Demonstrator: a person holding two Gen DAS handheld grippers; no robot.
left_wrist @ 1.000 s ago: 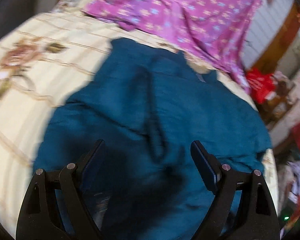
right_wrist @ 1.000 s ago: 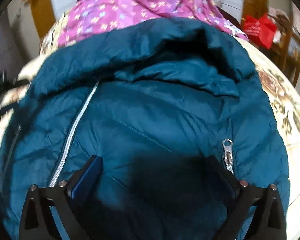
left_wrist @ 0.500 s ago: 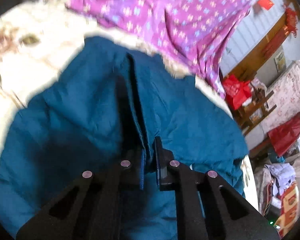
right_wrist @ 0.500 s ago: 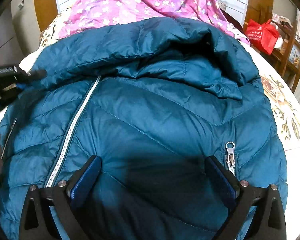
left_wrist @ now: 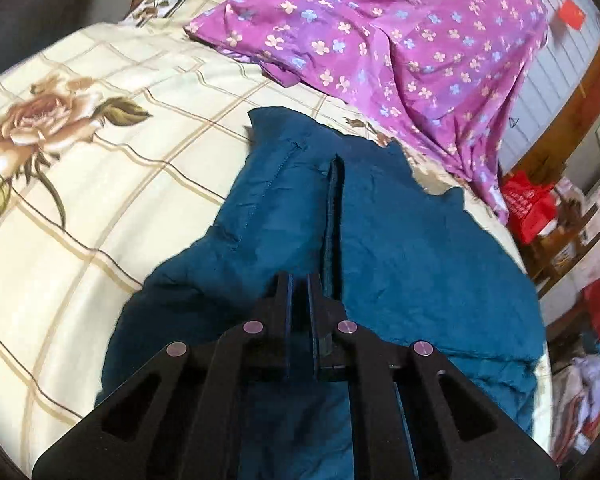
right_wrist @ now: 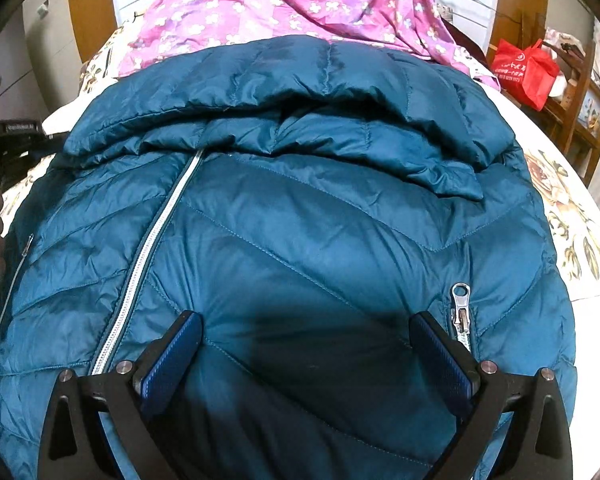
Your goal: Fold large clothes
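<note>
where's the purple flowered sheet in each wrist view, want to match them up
Left wrist: the purple flowered sheet fills the top right, beyond the teal puffer jacket.
Right wrist: the sheet runs along the top centre, just behind the jacket's hood.
Shared landmark: the red bag, right of the sheet in both.

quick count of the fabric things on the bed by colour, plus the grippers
teal: 1, the puffer jacket
purple floral: 1, the cloth
cream rose-print: 1, the bedsheet
grippers: 2, left gripper shut on a jacket fold, right gripper open over the jacket
total: 5
</note>
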